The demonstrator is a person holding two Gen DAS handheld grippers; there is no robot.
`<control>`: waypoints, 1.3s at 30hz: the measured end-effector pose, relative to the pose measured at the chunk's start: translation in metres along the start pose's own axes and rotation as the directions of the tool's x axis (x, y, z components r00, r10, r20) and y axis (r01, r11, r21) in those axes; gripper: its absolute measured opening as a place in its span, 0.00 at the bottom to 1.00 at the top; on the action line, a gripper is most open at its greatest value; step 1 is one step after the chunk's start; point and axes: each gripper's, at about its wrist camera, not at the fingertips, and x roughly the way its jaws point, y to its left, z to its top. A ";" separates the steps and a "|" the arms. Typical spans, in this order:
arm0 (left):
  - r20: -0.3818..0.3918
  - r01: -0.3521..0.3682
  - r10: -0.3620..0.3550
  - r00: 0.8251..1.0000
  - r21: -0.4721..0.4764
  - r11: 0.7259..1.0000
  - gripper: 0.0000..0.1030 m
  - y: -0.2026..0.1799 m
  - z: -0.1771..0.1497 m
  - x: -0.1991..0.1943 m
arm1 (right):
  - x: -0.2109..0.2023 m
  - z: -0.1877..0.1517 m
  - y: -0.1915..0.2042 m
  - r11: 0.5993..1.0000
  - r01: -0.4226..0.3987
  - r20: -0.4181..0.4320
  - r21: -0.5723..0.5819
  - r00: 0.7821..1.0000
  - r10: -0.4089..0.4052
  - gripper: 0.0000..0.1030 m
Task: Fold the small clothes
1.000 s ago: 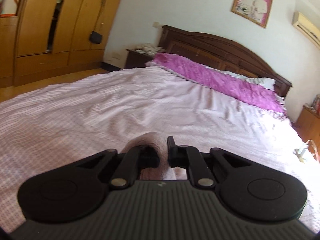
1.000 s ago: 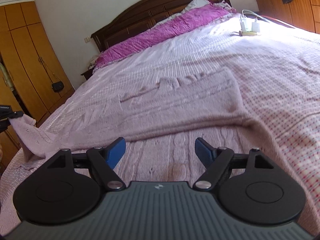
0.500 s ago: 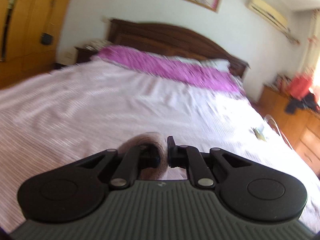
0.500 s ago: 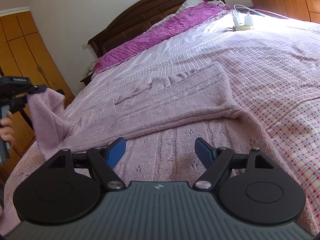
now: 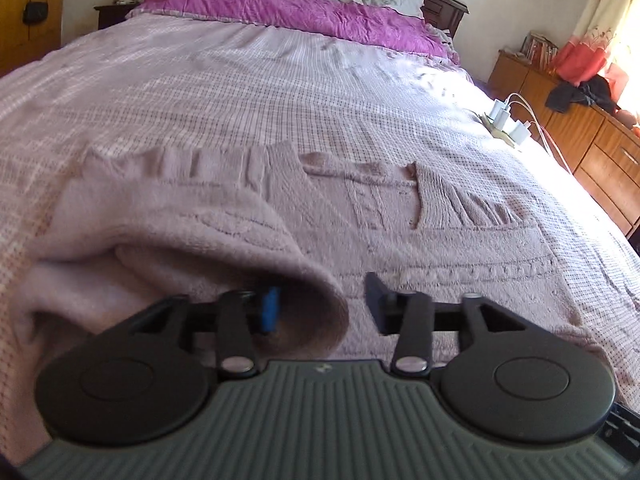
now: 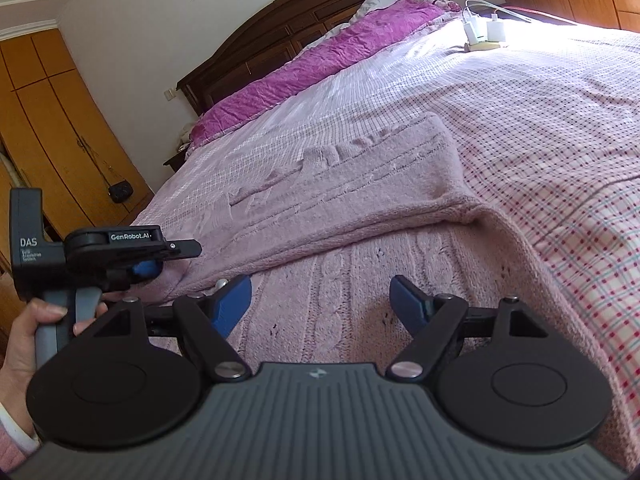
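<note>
A mauve cable-knit sweater [image 5: 420, 248] lies flat on the checked bedspread [image 5: 280, 92]. One sleeve [image 5: 180, 232] is folded over onto its body. My left gripper [image 5: 324, 304] is low over the sweater and open, and the sleeve's folded end drapes over its left finger [image 5: 270, 310]. From the right wrist, the sweater [image 6: 360, 208] spreads ahead, and the left gripper [image 6: 172, 258] is at the left, held by a hand [image 6: 28, 336], with the sleeve's end beside its blue pad. My right gripper [image 6: 322, 304] hovers open above the sweater's lower body and holds nothing.
A purple pillow [image 5: 300, 12] and a dark wooden headboard [image 6: 304, 40] are at the far end. White chargers with cables [image 5: 506, 124] lie near the bed's right edge. A wooden dresser [image 5: 580, 132] with clothes stands at the right, and a wardrobe [image 6: 52, 120] at the left.
The left gripper, shut on the sleeve and raised, swung over the sweater, came down and opened; the sleeve now lies folded on the body. The right gripper stayed open and hardly moved.
</note>
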 end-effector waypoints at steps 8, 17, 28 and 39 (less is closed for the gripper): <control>0.033 -0.078 0.077 0.997 0.043 0.996 0.56 0.004 -0.019 -0.049 | 0.004 0.000 0.001 1.000 0.009 -0.014 -0.012 1.000 -0.009 0.79; -0.002 -0.243 0.243 0.970 -0.039 0.969 0.58 0.056 -0.036 -0.070 | 0.018 0.021 0.042 0.993 -0.113 -0.122 -0.040 0.987 0.107 0.79; 0.033 -0.139 0.149 0.988 -0.208 0.968 0.60 0.083 -0.041 -0.073 | 0.100 0.050 0.155 0.947 -0.236 -0.269 -0.219 0.947 0.174 0.79; 0.054 -0.120 0.136 0.989 -0.236 0.964 0.61 0.083 -0.044 -0.072 | 0.171 0.035 0.262 0.800 -0.244 -0.316 -0.548 0.946 0.072 0.78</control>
